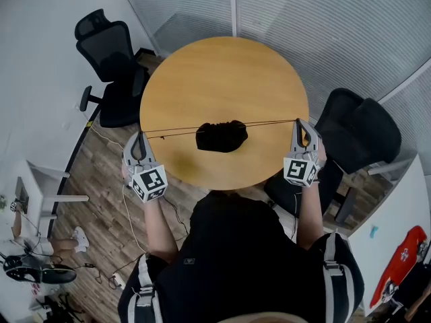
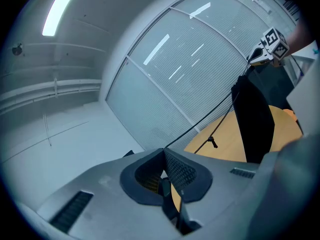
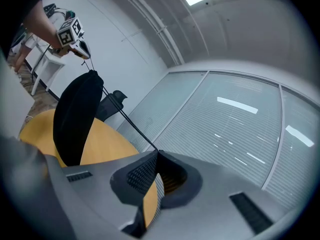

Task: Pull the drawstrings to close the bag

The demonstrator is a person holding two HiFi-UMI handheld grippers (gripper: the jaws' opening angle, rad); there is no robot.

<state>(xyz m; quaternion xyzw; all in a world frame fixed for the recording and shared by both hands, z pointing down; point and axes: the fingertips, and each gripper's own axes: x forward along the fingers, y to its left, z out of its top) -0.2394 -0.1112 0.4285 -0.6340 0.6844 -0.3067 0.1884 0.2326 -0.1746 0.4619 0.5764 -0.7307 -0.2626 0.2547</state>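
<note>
- Left gripper point(image 1: 141, 137): positioned off the table point(image 1: 222, 66) edge at 8 o'clock. Its jaws are pressed together on the end of the left drawstring point(image 1: 172, 132).
- Left drawstring: runs in a straight, taut line toward 3 o'clock into the bag.
- Bag point(image 1: 221, 136): black and bunched, located over the table top toward 6 o'clock, between the two grippers. Whether its base rests on the table cannot be determined.
- Right drawstring point(image 1: 269, 122): leaves the bag toward 3 o'clock, equally taut.
- Right gripper point(image 1: 299, 122): positioned at the table edge at 4 o'clock, jaws clamped together on the cord end.
- Step in hand: judged to be the pull itself, probably near completion, since both cords are stretched.
- Next move: likely a short, even pull outward, left toward 9 o'clock and right toward 3 o'clock, keeping both grips firm. The bag mouth is not visible, so closure needs checking.
</note>
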